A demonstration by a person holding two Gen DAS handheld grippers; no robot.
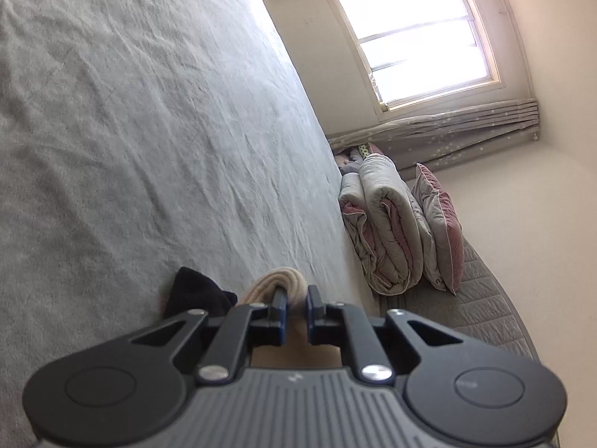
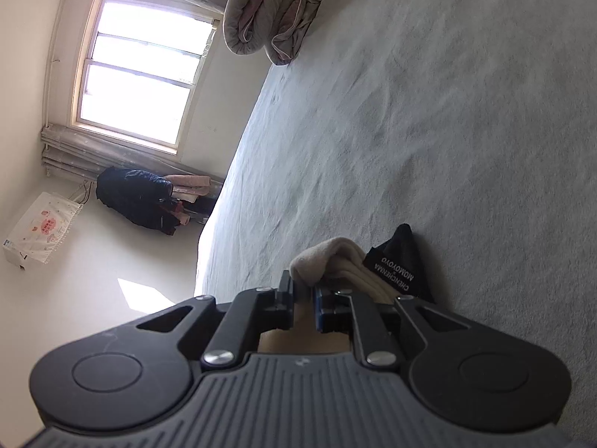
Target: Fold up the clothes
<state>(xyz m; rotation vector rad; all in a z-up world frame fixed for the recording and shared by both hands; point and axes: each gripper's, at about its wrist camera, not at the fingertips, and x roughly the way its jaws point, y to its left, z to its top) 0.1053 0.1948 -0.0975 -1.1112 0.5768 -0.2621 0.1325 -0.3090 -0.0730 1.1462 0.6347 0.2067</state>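
Holding a soft beige knit garment [image 1: 278, 283] above the grey bed sheet [image 1: 149, 130].
I am pinching it with both left gripper [image 1: 294, 298] and right gripper [image 2: 302, 291] fingers; being light and limp, it is best gripped at edges.

Beige garment [image 2: 335, 257] – soft knit, bedsheet [image 1: 149, 130] – creased cloth

Blown-out window [image 1: 410, 33] glare, fisheye warp.

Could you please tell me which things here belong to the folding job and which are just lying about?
Job:
beige garment
left hand-held gripper
right hand-held gripper
bed

Lying about:
rolled quilt
pillow
dark jacket
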